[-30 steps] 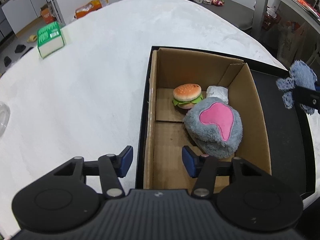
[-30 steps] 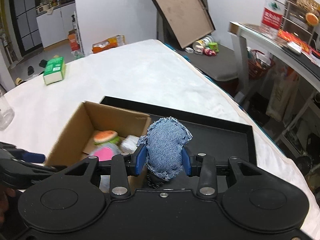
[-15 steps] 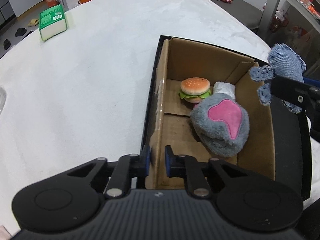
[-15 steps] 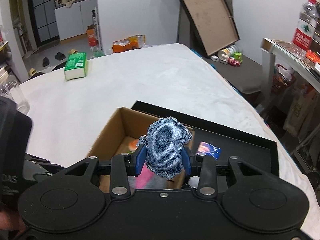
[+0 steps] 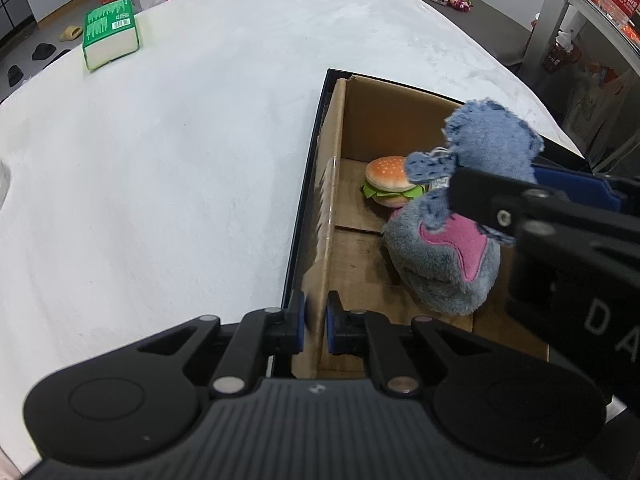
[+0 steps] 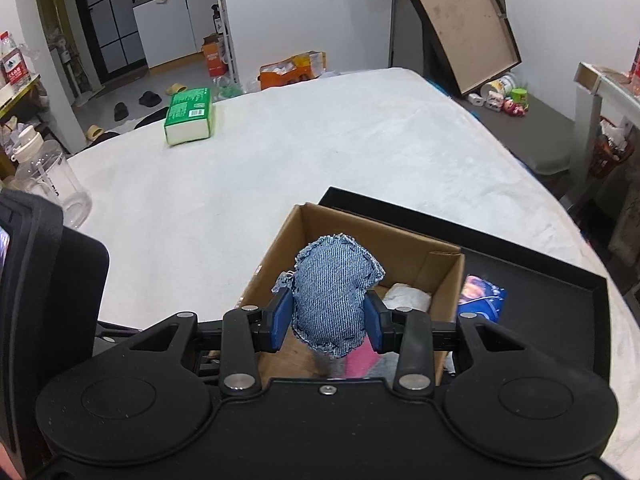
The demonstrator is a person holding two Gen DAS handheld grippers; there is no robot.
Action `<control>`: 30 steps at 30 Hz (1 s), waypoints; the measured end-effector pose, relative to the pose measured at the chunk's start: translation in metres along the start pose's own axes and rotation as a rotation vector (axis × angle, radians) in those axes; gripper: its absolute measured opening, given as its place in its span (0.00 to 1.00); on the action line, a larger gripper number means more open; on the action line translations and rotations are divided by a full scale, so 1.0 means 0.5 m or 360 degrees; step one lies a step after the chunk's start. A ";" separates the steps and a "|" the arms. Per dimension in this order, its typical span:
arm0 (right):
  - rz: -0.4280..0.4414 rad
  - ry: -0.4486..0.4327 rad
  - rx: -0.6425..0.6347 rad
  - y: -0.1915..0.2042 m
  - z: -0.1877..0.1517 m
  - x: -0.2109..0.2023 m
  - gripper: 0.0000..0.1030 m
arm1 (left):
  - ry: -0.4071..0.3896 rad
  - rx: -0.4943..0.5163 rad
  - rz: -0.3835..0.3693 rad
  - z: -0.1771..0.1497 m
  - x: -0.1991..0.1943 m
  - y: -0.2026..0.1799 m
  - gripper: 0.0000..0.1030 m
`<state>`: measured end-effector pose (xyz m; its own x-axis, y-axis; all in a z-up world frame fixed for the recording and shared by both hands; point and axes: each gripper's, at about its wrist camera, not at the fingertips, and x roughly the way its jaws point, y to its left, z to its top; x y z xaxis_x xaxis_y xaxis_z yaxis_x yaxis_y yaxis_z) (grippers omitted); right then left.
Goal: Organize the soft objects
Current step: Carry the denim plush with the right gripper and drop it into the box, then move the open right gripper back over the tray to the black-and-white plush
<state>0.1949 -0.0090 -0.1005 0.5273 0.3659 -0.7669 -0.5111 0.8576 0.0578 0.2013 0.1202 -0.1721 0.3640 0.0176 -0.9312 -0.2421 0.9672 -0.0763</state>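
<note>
An open cardboard box [image 5: 334, 168] [image 6: 280, 240] stands in a black tray [image 6: 552, 292]. Inside it lie a plush burger [image 5: 390, 184], a grey plush with a pink patch [image 5: 444, 264] and a white soft item [image 6: 406, 298]. My left gripper [image 5: 316, 322] is shut on the box's near left wall. My right gripper [image 6: 327, 314] is shut on a blue denim pouch [image 6: 334, 290] [image 5: 484, 148] and holds it above the box interior, over the grey plush.
A green tissue pack [image 5: 110, 34] [image 6: 188, 116] lies far back on the white table. A clear plastic jar [image 6: 48, 182] stands at the left edge. A blue packet [image 6: 482, 296] lies in the tray right of the box.
My left gripper closed onto the box's left wall. My right gripper carried the denim pouch leftward from over the tray until it hangs over the box.
</note>
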 end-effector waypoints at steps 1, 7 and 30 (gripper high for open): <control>0.0007 0.0003 0.0005 0.002 0.002 0.001 0.37 | 0.0000 -0.0003 -0.0005 0.000 0.000 0.001 0.09; 0.0107 0.0003 0.0127 -0.013 0.021 0.013 0.53 | -0.0006 -0.0001 -0.0004 -0.001 0.000 0.003 0.09; 0.0061 -0.0033 0.0255 -0.127 -0.039 -0.020 0.91 | -0.0080 0.0064 0.0084 -0.007 -0.021 -0.026 0.14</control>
<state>0.2090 -0.0741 -0.1089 0.5241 0.4055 -0.7489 -0.4172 0.8889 0.1894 0.1976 0.1068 -0.1625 0.3964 0.0809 -0.9145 -0.2266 0.9739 -0.0121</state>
